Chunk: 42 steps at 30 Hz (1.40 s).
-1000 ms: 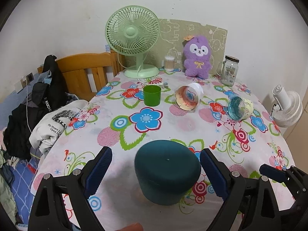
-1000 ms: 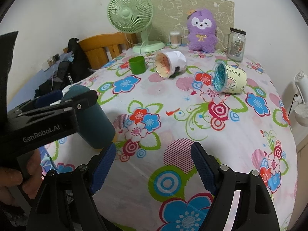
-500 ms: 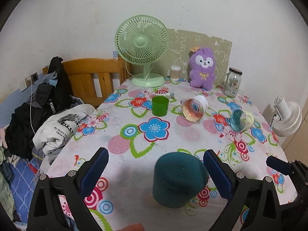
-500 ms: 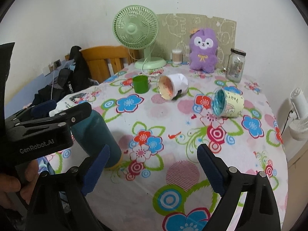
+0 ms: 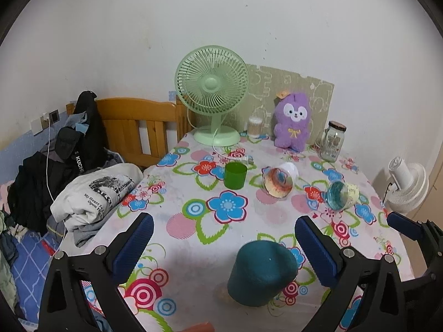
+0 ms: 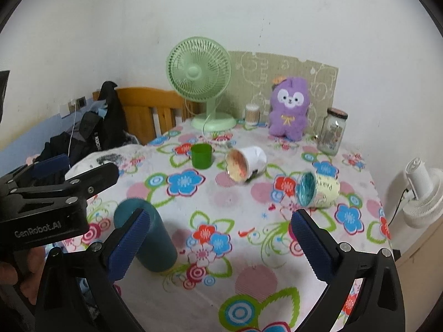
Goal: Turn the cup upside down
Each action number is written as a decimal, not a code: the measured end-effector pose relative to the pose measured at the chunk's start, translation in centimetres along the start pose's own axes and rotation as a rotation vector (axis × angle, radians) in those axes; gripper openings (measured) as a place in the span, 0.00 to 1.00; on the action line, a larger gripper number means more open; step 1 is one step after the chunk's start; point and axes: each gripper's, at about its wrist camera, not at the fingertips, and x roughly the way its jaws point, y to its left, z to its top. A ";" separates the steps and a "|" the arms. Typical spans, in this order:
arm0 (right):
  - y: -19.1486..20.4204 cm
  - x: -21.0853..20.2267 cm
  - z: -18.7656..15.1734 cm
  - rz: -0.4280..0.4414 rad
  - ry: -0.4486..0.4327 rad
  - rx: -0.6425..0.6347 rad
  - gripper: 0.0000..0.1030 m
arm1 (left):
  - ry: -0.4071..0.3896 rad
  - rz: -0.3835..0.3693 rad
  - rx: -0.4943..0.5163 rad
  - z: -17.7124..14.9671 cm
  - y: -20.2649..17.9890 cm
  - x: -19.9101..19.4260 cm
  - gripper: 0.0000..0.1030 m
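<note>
Clothes pile [image 5: 94,193]: dark garments and a folded white printed shirt lie heaped at the far left, beside the worktop [image 5: 177,193] edge.
Left gripper [image 5: 224,242]: jaws spread wide, holding nothing; the teal cup sits low between them, touching neither blue pad.
Teal cup [image 5: 261,272]: upside down on the floral cloth near the front edge, closed base up, leaning slightly in both views.
Green cup [image 5: 235,175]: upright, mouth up, mid-worktop; contents cannot be made out.
White cup [image 5: 279,184]: on its side, mouth toward the camera, with a reddish-patterned inside.
Yellow cup [image 5: 342,195]: on its side to the right of the white one, its inside blue-green.
Back row: a green desk fan [image 5: 211,94], a small tub of cotton swabs [image 5: 255,126], a purple plush toy [image 5: 293,123] and a lidded glass jar [image 5: 332,141] stand along the wall.
Right gripper [image 6: 217,244]: jaws also wide apart and holding nothing, above bare cloth; its left blue pad overlaps the teal cup [image 6: 145,233] in the picture.
Right-wrist view only: the left gripper's black body, marked GenRobot.AI, and the hand [image 6: 16,276] holding it show at the left edge; lettering shows on the yellow cup's side.
Left-wrist view only: the right gripper's blue tip shows at the far right edge.
Far right: a white fan [image 5: 407,188] stands off the worktop.
</note>
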 end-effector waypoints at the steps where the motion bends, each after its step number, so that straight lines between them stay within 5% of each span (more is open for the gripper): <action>1: 0.1 -0.1 0.2 -0.003 -0.007 0.000 1.00 | -0.009 -0.001 -0.002 0.2 0.1 -0.2 1.00; 26: 0.1 -2.5 4.9 -0.065 -0.137 0.060 1.00 | -0.197 0.025 -0.030 4.3 2.4 -3.7 1.00; 42: -0.3 -3.8 6.1 -0.070 -0.216 0.077 1.00 | -0.225 0.037 -0.042 5.1 3.0 -3.6 1.00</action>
